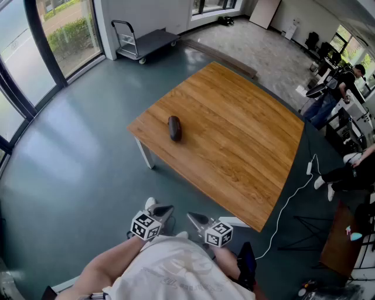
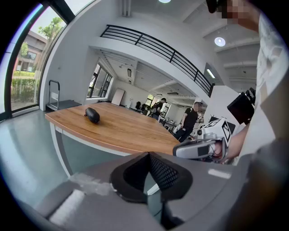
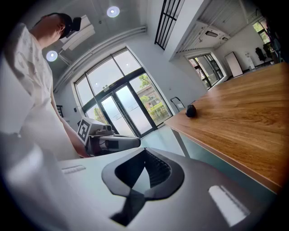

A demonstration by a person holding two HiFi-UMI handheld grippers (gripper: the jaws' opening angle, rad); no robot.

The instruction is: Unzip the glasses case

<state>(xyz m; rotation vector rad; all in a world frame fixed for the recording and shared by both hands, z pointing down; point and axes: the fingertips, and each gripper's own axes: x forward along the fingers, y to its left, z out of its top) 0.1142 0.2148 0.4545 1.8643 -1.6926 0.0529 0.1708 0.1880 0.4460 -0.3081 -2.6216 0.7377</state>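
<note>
Bright daylight comes through the windows [image 1: 58, 29] and leaves pale glare on the floor [image 1: 53, 146]. Ceiling lamps [image 3: 113, 11] glow. Both gripper views bend toward dark round edges; the case [image 1: 174, 128] is sharp.

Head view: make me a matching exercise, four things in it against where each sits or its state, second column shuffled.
Things:
1. glasses case
2. left hand-held gripper
3. platform trolley
4. white cable

Places or states:
A. trails over the floor off the right edge of the table
B. parked far beyond the table, near the windows
C. lies on the tabletop, toward its left corner, untouched
D. jaws shut, empty, held short of the table

Pairs: 1-C, 2-D, 3-B, 4-A
</note>
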